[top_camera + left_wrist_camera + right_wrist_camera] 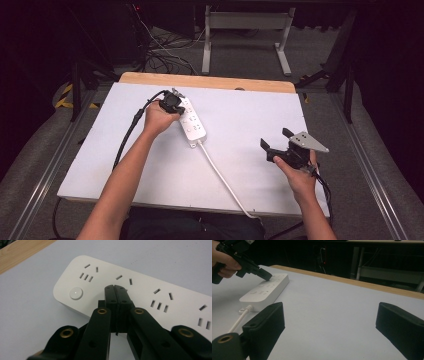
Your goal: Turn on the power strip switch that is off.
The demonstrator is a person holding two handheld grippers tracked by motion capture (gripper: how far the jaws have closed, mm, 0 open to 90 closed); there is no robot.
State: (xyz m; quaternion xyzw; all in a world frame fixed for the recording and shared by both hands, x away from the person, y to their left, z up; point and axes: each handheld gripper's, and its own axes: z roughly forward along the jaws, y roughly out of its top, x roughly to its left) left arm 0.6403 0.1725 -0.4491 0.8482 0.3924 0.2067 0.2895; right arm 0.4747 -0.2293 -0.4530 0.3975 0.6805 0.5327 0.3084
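Note:
A white power strip lies on the white board, its white cord running toward the front edge. My left gripper is shut with nothing between its jaws, tips just above the strip's far end. In the left gripper view the closed tips sit over the power strip, a little right of its round white button. My right gripper hovers open over the board's right side, jaws wide apart. In the right gripper view the power strip lies far left with the left gripper touching down on it.
The white board rests on a wooden table whose far edge shows. Black cables trail from both grippers. Beyond the table stand a grey desk frame and tangled floor cables.

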